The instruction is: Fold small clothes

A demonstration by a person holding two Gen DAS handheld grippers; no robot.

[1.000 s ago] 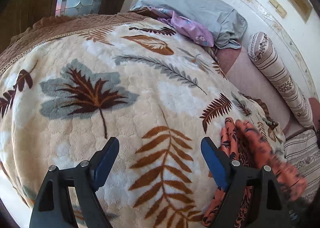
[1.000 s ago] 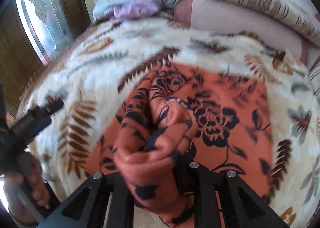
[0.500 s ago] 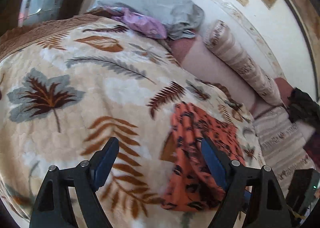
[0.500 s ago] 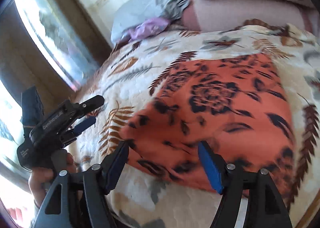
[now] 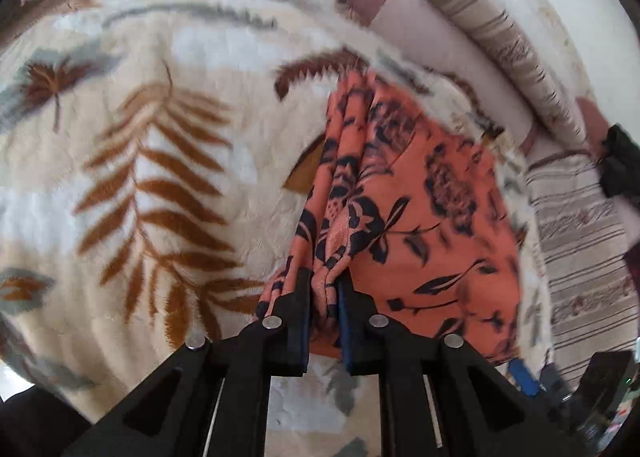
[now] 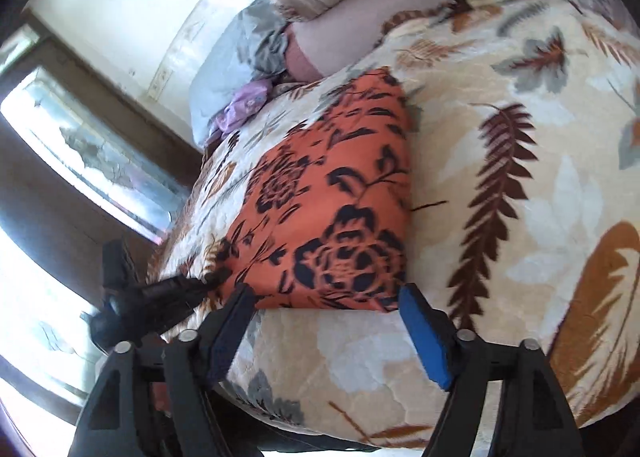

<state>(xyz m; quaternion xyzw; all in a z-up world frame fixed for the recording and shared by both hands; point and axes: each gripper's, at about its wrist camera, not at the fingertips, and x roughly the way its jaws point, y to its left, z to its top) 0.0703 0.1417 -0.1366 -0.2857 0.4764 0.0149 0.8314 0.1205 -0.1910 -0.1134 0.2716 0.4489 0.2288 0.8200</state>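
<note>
On leaf-print blanket (image 5: 168, 185), orange floral garment (image 5: 420, 209), left hand-held gripper (image 5: 324, 297) pinching its corner

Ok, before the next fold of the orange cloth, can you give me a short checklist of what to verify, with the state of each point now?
1. Left gripper holds the orange floral cloth: ok, its jaws have just closed on a bunched edge.
2. Right gripper is free: ok, its jaws have just opened and nothing is between them.
3. Cloth lies flat on the leaf-print blanket: not ok at the left edge, which is gathered in pleats.
4. Right gripper is lined up with the near edge of the cloth: ok, but not touching.
5. All layers are caught in the left grip: cannot tell.
</note>
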